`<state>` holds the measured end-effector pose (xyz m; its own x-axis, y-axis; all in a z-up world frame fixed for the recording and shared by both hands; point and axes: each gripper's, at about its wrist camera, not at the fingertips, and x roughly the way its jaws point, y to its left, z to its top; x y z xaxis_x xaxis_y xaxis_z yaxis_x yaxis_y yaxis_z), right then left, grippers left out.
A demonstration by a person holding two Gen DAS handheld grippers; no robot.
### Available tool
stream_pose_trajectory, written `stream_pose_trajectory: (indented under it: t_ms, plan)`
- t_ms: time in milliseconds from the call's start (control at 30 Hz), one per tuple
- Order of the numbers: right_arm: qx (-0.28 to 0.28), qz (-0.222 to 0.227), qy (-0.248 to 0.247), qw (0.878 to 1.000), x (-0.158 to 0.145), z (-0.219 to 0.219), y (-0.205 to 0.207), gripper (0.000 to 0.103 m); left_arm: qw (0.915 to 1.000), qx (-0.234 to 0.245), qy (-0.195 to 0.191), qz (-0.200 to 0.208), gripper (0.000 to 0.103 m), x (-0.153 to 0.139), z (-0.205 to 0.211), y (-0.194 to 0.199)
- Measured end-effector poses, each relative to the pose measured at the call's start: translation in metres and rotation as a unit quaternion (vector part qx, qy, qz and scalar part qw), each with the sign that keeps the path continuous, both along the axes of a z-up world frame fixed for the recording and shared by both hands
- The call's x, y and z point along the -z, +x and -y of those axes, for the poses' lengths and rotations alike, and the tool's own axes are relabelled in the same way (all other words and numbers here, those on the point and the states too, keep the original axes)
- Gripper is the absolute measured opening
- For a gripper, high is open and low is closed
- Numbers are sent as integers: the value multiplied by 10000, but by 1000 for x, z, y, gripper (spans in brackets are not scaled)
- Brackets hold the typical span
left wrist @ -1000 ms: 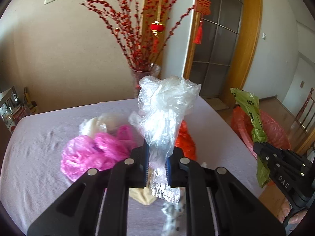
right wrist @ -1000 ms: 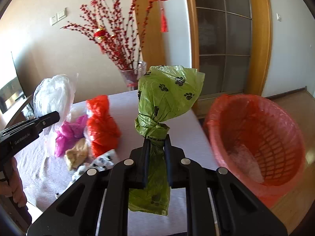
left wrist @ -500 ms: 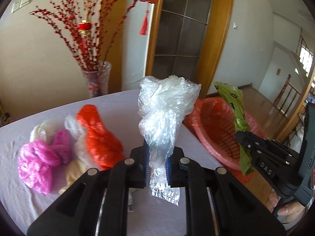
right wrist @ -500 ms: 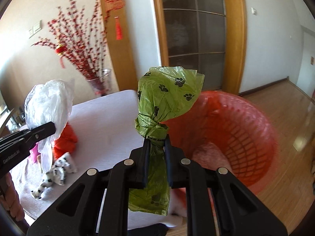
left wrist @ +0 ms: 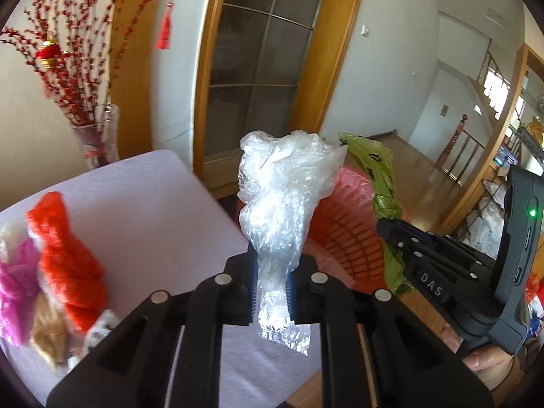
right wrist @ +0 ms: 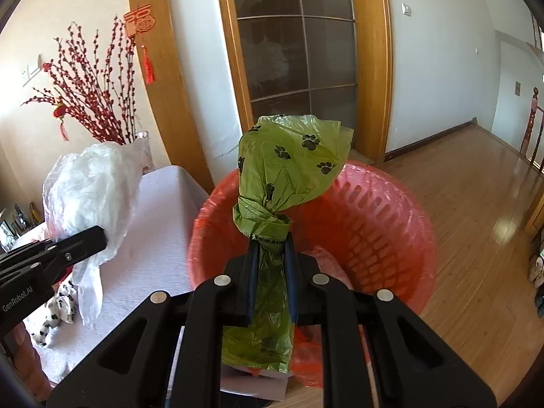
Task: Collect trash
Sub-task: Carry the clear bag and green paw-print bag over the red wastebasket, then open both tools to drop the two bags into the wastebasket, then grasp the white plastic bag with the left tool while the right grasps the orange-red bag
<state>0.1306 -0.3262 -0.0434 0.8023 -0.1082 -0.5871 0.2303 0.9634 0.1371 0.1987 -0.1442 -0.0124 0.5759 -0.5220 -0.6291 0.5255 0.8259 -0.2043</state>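
Note:
My left gripper (left wrist: 272, 282) is shut on a crumpled clear plastic bag (left wrist: 285, 187), held above the table's right edge beside the red basket (left wrist: 343, 224). My right gripper (right wrist: 270, 265) is shut on a green bag with black paw prints (right wrist: 292, 163), knotted just above the pads, and it hangs over the red basket (right wrist: 380, 210) lined with red plastic. In the right wrist view the left gripper (right wrist: 98, 238) and its clear bag (right wrist: 91, 183) show at the left. In the left wrist view the right gripper (left wrist: 384, 227) and the green bag (left wrist: 377, 170) show at the right.
The table with a pale lilac cloth (left wrist: 142, 210) carries an orange-red bag (left wrist: 64, 248), a pink bag (left wrist: 13, 282), a tan bag (left wrist: 47, 329) and a spotted black-and-white piece (right wrist: 57, 309). A glass vase of red branches (left wrist: 98, 132) stands at the back. Wooden floor (right wrist: 476, 204) lies beyond the basket.
Both grippers have swung right with their bags, away from the pile on the table. The red basket now lies under the right gripper, and close beside the left one.

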Motion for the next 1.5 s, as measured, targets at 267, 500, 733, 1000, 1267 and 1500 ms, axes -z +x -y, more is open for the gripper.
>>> stream_pose_trajectory:
  t_ms: [267,500,733,1000,1267,1500]
  plan:
    - [172,-51,56,9998,6,27,1,15,9994,303,-1,-140,15,14,35,12]
    - [259,-49,45,9996,7,46,8,15,9988,428,-50,-226,16,18,57,21]
    - [359,-18,-11,9994,11,55,6,43,9988,386,-55,-310,36,27,66,24]
    - [523,-108,53,9986,19,62,-4,44,9997,-149,6,-198,44,24,34,19]
    - [326,-53,6,9995,14,46,-5,44,9971,-747,72,116,46,9,-11,2]
    - [-4,-39,-58,10000,10,18,-2,44,9944,-1047,56,153,46,6,-40,-6]
